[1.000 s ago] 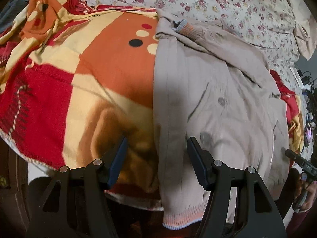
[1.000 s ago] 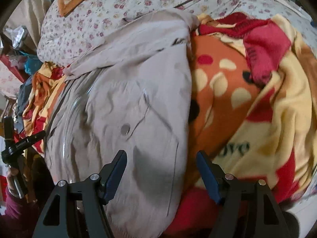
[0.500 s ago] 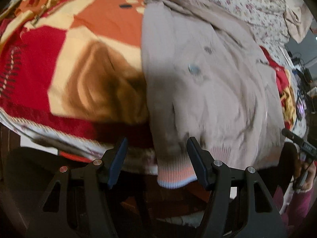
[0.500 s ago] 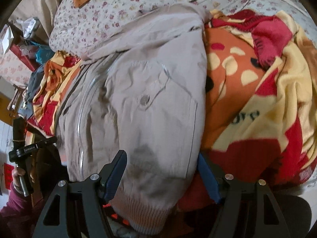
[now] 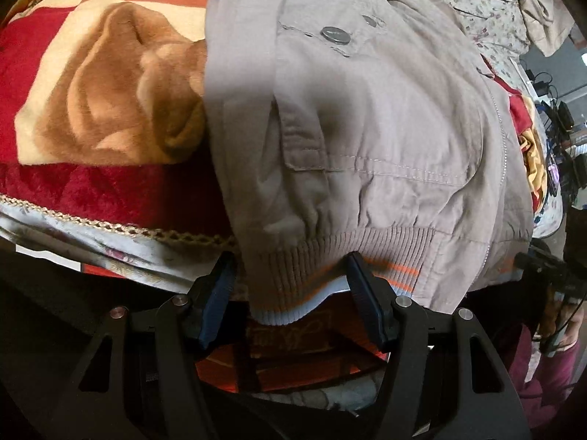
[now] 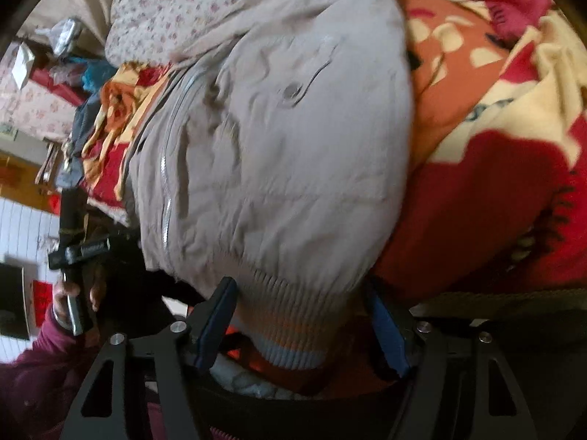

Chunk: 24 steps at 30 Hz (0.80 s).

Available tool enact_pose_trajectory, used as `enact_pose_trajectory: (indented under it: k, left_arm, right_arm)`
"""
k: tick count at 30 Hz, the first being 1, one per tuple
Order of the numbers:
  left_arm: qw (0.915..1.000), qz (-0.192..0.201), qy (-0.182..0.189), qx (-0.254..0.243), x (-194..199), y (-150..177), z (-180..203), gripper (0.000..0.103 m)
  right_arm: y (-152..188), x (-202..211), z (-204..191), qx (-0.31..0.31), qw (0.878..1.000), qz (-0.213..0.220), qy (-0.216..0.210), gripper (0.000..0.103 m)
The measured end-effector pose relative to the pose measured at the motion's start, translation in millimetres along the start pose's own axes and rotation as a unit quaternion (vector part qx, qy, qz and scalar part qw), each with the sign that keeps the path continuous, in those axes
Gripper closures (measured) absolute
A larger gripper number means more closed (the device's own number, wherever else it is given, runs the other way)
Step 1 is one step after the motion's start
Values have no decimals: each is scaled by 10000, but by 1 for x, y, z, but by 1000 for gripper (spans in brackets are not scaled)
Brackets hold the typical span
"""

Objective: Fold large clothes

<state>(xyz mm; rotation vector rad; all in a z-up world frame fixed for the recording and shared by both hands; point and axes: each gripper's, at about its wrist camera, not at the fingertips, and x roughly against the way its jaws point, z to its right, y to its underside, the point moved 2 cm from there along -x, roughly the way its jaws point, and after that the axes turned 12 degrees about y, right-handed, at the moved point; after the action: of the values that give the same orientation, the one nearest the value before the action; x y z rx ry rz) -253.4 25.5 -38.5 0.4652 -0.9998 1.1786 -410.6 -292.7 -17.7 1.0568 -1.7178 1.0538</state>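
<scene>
A beige zip jacket [image 5: 367,117] lies spread on the bed, its ribbed hem with orange and pale blue stripes [image 5: 323,267] hanging over the near edge. My left gripper [image 5: 293,293] is open with the hem's left corner between its jaws. In the right wrist view the same jacket [image 6: 286,154] fills the middle, and my right gripper [image 6: 301,315] is open around the hem's right corner [image 6: 293,330]. Neither gripper has closed on the cloth.
A red, orange and cream plush blanket [image 5: 91,110] lies under and beside the jacket, also in the right wrist view [image 6: 495,139]. A floral sheet [image 6: 172,11] covers the far bed. Clutter and cables stand at the far right [image 5: 561,128]. The other hand's gripper handle [image 6: 73,227] shows at left.
Both grippers have dropped down and in toward the bed's near edge. The jacket's ribbed hem, earlier ahead of the fingers, now sits between both pairs of open jaws.
</scene>
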Motion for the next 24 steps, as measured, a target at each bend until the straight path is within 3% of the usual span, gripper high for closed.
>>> enact_pose_trajectory:
  k: [4,10,15,16,18,20,24]
  left_arm:
    - [9999,-1,106,0,5,-2,-4,41]
    - [9991,162,344,173,18,-1,-8,41]
    - [9995,95,303,52,10,0,-8,41]
    - [9996,52,283,-41,7,0,-6,43]
    - [9996,35,223,-162,2,0,-1,62]
    - [9996,31,166,-243,3,2,1,83]
    - [9983,217,466,-280,28,4,10,92]
  right_arm:
    - [5,1,-16,424,9988,68,218,59]
    - [6,12,-15,396,9991,52,125,59]
    - [7,17,-15,495,9985,120,185,59]
    - [7,15,-15,499,9984,126,214,67]
    - [7,10,-15,432,9985,175,282,82]
    - [8,11,-15,406,9984,208,340,88]
    - [9,40,-17,427,9978,468,203,92]
